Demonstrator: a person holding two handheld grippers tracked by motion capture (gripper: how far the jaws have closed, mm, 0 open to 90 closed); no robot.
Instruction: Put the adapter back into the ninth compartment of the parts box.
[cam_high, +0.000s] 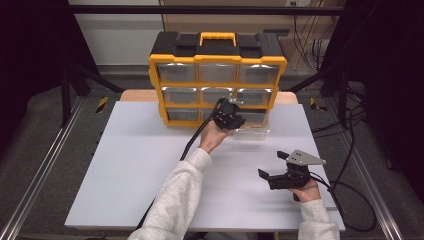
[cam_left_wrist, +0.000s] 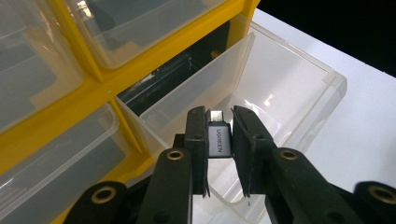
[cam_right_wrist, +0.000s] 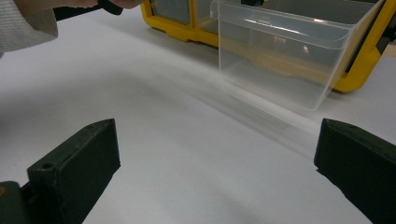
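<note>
A yellow and black drawer cabinet stands at the back of the table. Its bottom right clear drawer is pulled out toward me, seen also as the clear drawer and the drawer. My left gripper hovers over that open drawer, shut on a small grey USB adapter with its metal plug pointing into the drawer. Lower right on the table, my right gripper rests with its jaws wide apart and nothing between them; its fingertips frame bare table.
The white table top spreads left of my arms. The cabinet's other clear drawers are pushed in. Cables trail off the right edge. Metal rails run along both sides of the table.
</note>
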